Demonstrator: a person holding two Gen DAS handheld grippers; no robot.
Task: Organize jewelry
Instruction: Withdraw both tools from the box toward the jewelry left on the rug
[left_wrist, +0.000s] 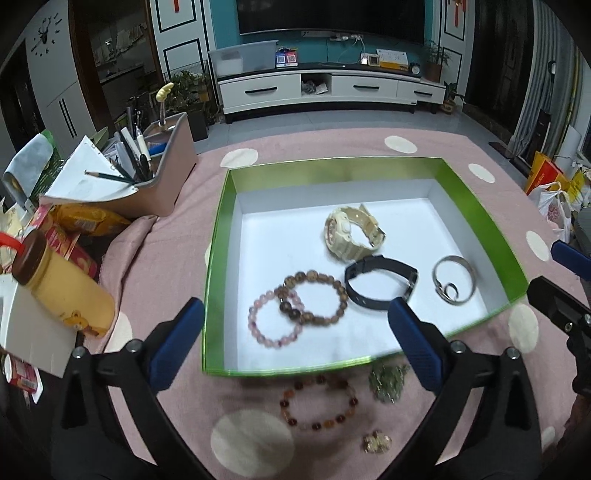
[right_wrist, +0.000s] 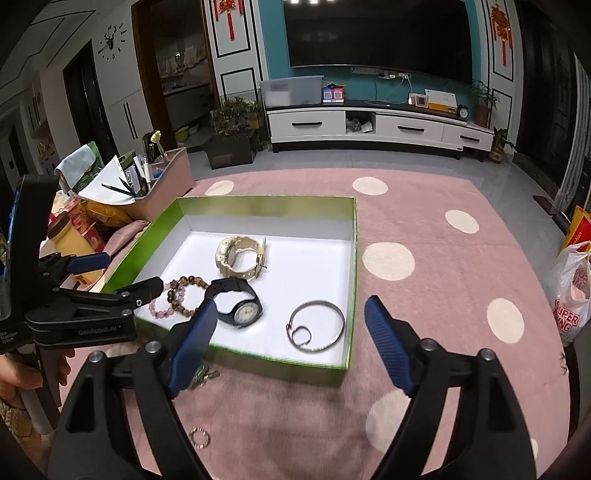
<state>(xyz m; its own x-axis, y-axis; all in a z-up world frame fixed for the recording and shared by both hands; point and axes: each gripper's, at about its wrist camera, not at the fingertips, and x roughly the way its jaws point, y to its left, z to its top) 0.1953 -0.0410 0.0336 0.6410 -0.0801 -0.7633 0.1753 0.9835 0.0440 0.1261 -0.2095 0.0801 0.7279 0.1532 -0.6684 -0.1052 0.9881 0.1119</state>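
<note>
1. The left tongs (left_wrist: 295, 339) stand wide with nothing between the pads, poised above the near edge of the green box (left_wrist: 480, 206). The right tongs (right_wrist: 291, 339) also stand wide and hold nothing, over the box's near right corner.
2. Inside the box lie a cream watch (left_wrist: 351, 229), a black watch (left_wrist: 380, 280), a silver bangle (left_wrist: 454, 280), and a pink bead bracelet (left_wrist: 275, 317) overlapped by a brown bead bracelet (left_wrist: 317, 299).
3. Not yet boxed, on the pink spotted cloth (left_wrist: 369, 147) covering the desk: an amber bead bracelet (left_wrist: 319, 406), a greenish chain heap (left_wrist: 388, 380) and a small gold piece (left_wrist: 376, 441), all just in front of the box. The right view shows a small ring (right_wrist: 199, 437) on the cloth.
4. Risk: the two overlapped bracelets in the box could drag together if one is nudged.
5. Risk: the chain heap is loose and blurred; a pinch may catch only a strand and leave the rest trailing over the box wall.
6. Risk: the gold piece and ring are small and flat on soft cloth; the pads may bunch the cloth and miss.
7. Risk: the two tongs work close together and could collide at the near edge.
8. Risk: a yellow bottle (left_wrist: 62, 288) stands at the left, near the left tongs' sweep.
9. Writing: "GenRobot.AI" on the left tongs' body in the right view; "SUPER" on a plastic bag (right_wrist: 569, 295) at the far right. Other labels are unreadable.
</note>
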